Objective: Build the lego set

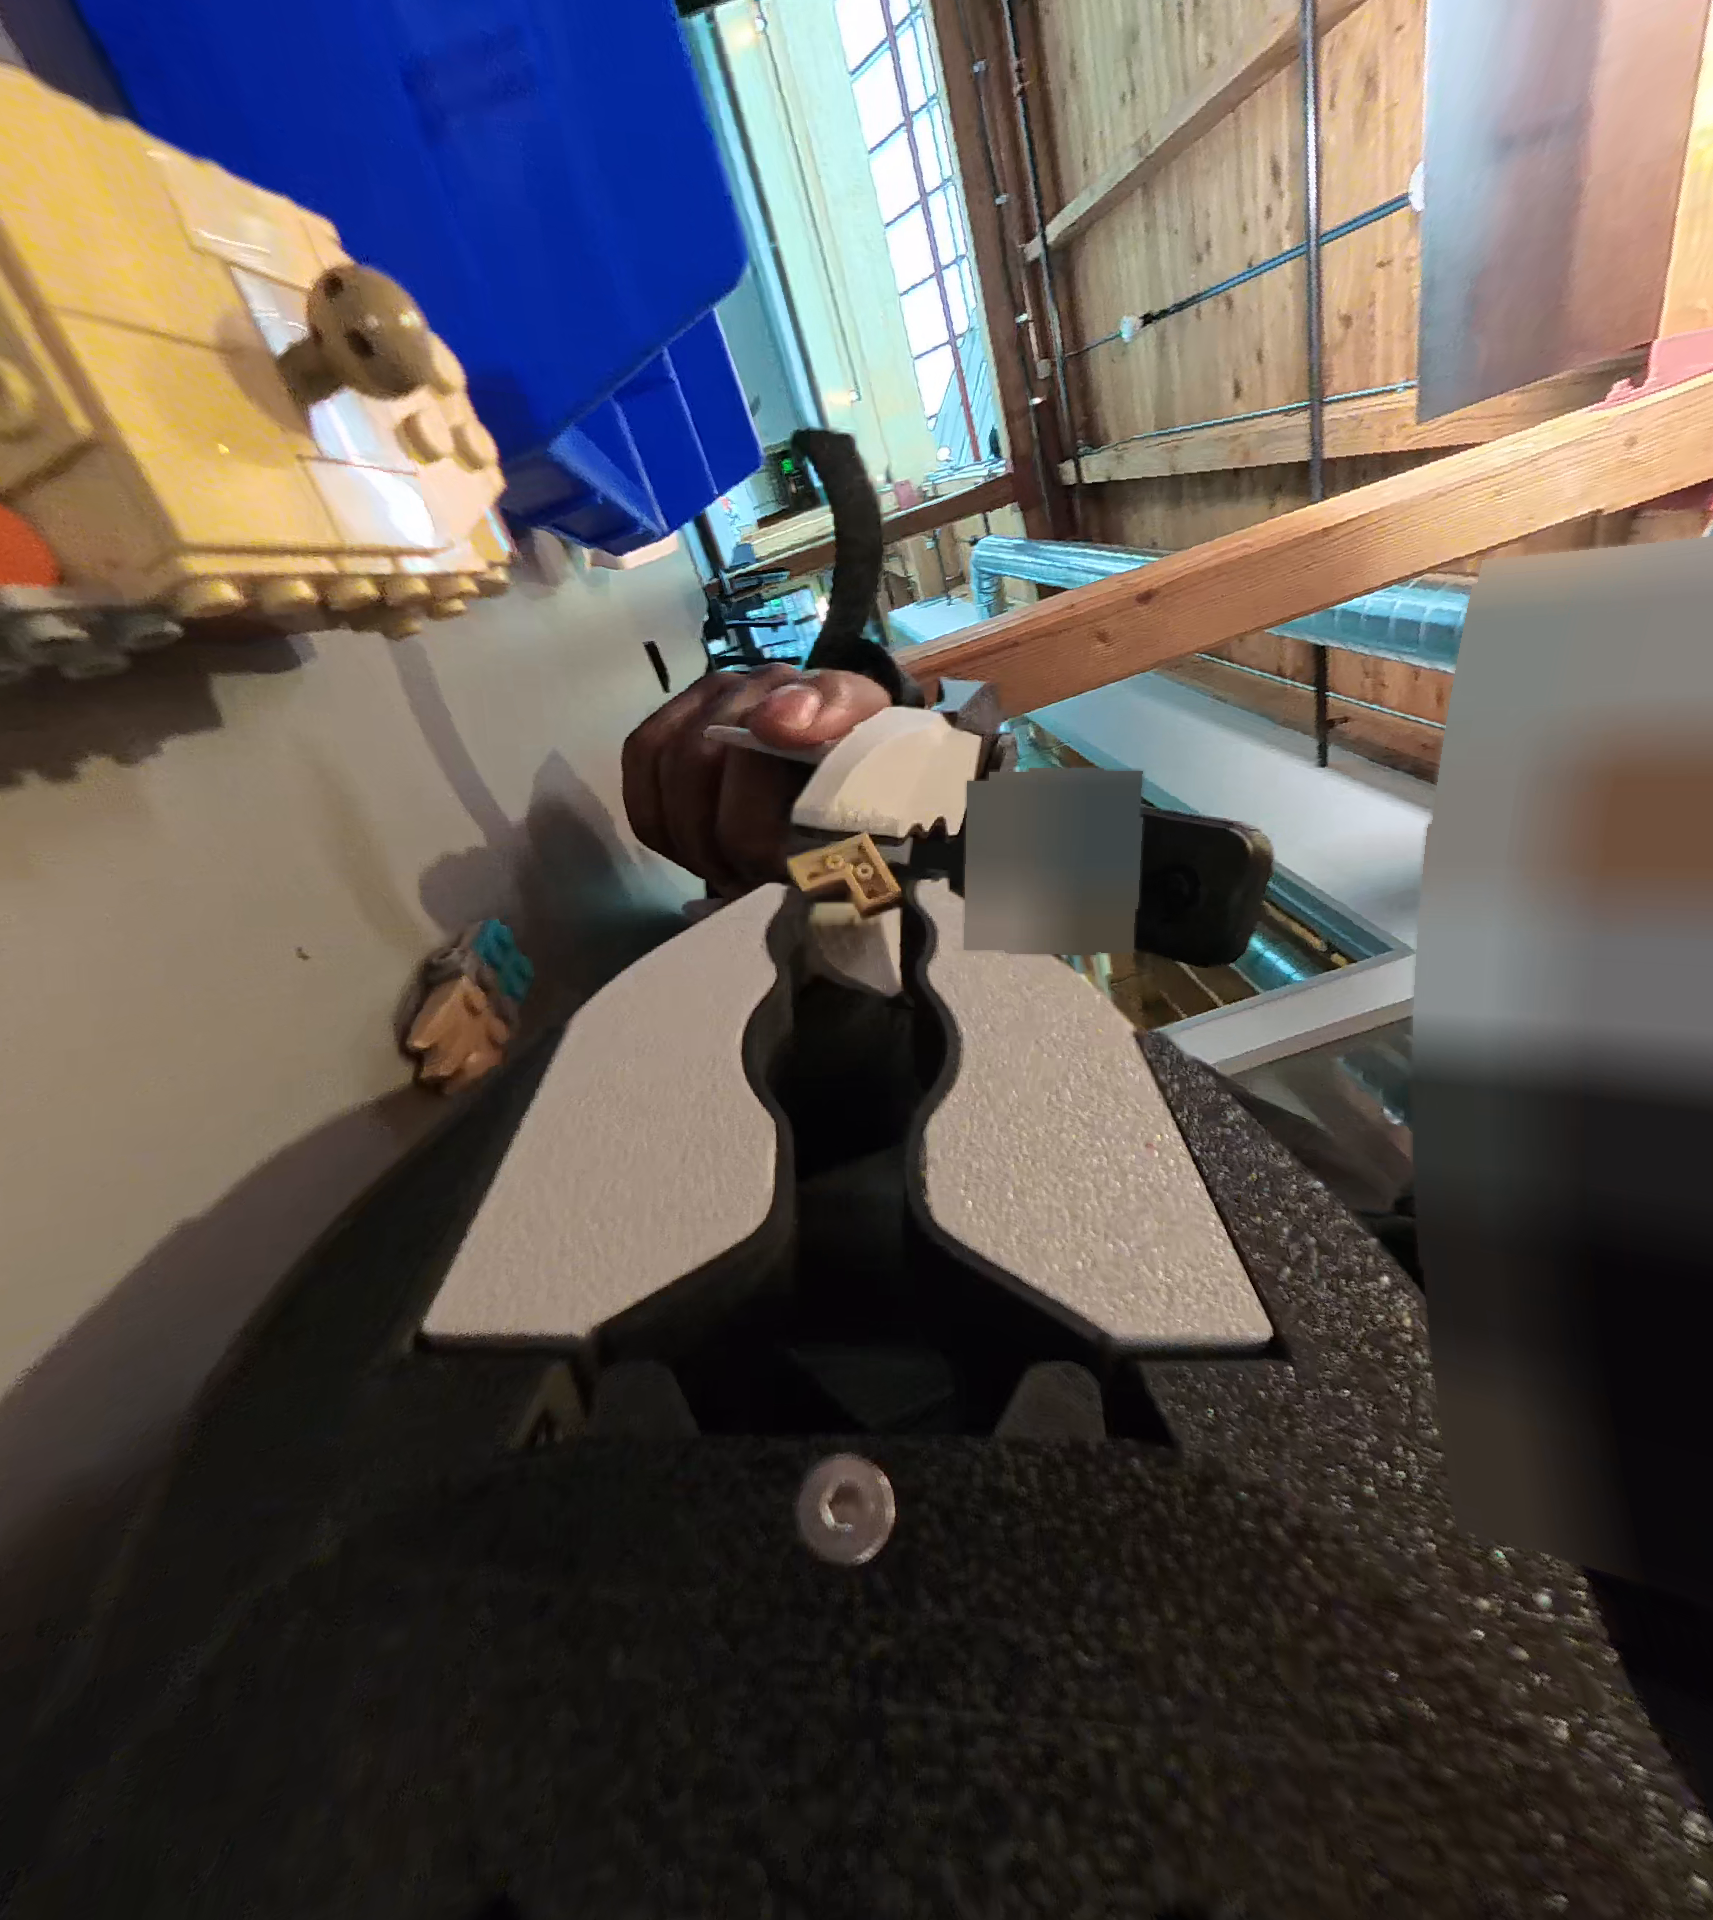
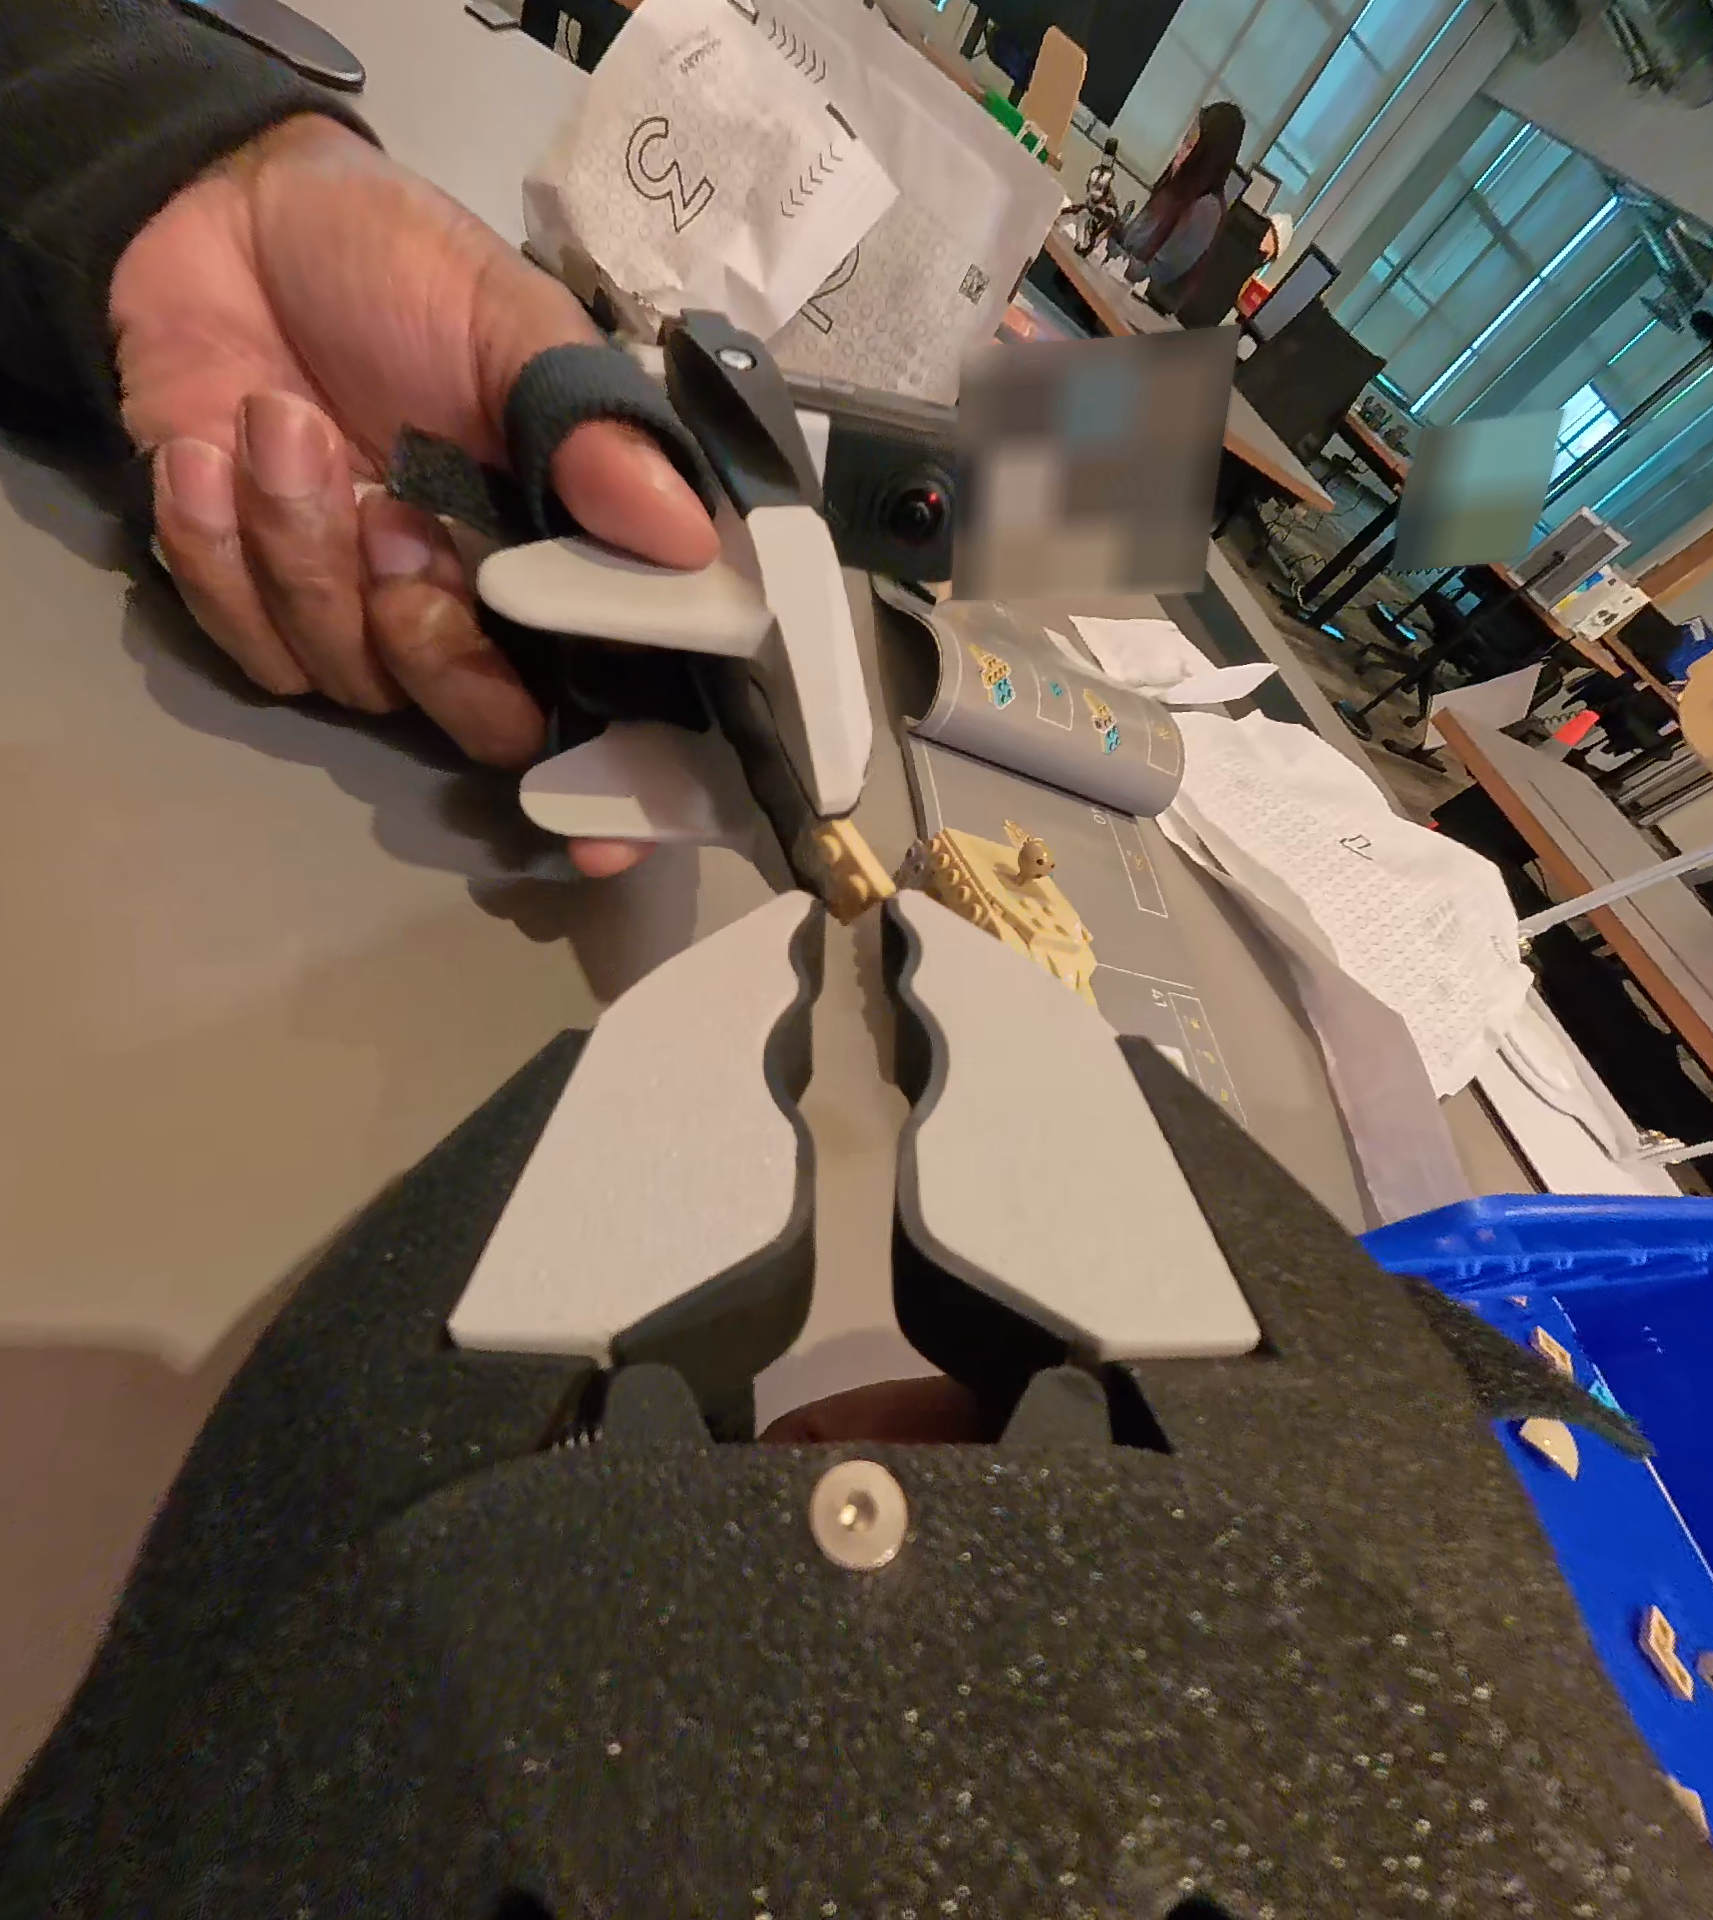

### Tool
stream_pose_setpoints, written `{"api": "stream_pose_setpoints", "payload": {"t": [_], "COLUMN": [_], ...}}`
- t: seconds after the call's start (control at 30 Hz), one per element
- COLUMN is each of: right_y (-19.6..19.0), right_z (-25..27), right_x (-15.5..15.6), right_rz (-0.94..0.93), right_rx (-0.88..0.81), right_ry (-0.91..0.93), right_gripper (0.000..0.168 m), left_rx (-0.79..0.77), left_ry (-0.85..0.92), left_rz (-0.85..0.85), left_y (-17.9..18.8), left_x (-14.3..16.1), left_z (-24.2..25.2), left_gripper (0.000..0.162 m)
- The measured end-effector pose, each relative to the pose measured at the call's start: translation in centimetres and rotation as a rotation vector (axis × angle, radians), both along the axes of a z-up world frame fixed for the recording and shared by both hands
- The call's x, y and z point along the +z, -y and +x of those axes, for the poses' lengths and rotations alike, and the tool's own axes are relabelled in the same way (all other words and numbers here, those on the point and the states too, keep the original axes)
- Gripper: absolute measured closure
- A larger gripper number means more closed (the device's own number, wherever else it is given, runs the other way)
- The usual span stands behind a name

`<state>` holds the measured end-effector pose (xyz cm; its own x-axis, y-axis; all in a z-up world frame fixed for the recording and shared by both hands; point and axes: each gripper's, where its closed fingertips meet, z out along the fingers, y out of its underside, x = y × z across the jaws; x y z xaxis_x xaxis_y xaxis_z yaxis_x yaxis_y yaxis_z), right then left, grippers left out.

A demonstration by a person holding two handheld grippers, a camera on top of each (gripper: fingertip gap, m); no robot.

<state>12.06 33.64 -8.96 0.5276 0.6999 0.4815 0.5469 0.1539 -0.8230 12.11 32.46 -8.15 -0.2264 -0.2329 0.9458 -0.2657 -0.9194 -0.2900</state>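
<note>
A small tan L-shaped lego piece hangs in the air between both grippers; it also shows in the right wrist view. My left gripper is shut on it, and seen from the right wrist view the piece sticks out of its tips. My right gripper meets it head-on, its tips closed tight on the same piece. The tan lego build with an orange round part stands on the grey table; in the right wrist view the build sits on the open instruction booklet.
A blue bin with several loose tan pieces stands at the right; it shows behind the build in the left wrist view. A small tan and teal sub-build lies on the table. Crumpled white paper bags lie beyond the booklet. My left and right fingertips are right by each other.
</note>
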Motion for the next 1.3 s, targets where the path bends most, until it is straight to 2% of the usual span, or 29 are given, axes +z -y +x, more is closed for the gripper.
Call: {"api": "stream_pose_setpoints", "payload": {"t": [0.23, 0.6, 0.67, 0.73, 0.8, 0.9, 0.97, 1.03, 1.3], "right_y": [0.1, 1.2, 1.5, 1.8, 2.3, 2.5, 2.6, 2.7, 3.1], "right_z": [0.2, 0.0, 0.0, 0.1, -0.2, -0.3, -0.2, -0.2, -0.4], "right_x": [-0.4, -1.6, -1.8, -2.0, -2.0, -1.9, -1.8, -1.6, -1.7], "right_rz": [-0.066, -0.522, -0.606, -0.681, -0.775, -0.875, -0.921, -0.951, -1.004], "right_rx": [0.015, 0.067, 0.079, 0.091, 0.117, 0.134, 0.145, 0.157, 0.181], "right_ry": [-0.02, -0.271, -0.313, -0.359, -0.419, -0.488, -0.529, -0.56, -0.584], "right_gripper": [0.161, 0.164, 0.164, 0.163, 0.163, 0.163, 0.163, 0.164, 0.164], "left_rx": [0.023, 0.041, 0.05, 0.035, 0.006, 0.052, 0.061, 0.01, -0.028], "left_ry": [-0.039, -0.124, -0.116, -0.099, -0.068, -0.06, -0.029, -0.008, 0.071], "left_rz": [0.055, 0.281, 0.426, 0.648, 0.951, 1.419, 1.628, 1.702, 1.743], "left_y": [-0.3, -0.2, -0.3, 0.0, 0.6, 0.0, 0.1, 0.6, 1.2], "left_x": [-0.5, -1.3, -1.0, -0.6, -0.6, -1.0, -1.2, -1.8, -2.2], "left_z": [-0.1, 0.0, -0.2, -0.6, -0.9, -1.0, -0.9, -0.7, -0.2], "left_gripper": [0.154, 0.153, 0.153, 0.153, 0.152, 0.147, 0.144, 0.144, 0.15]}}
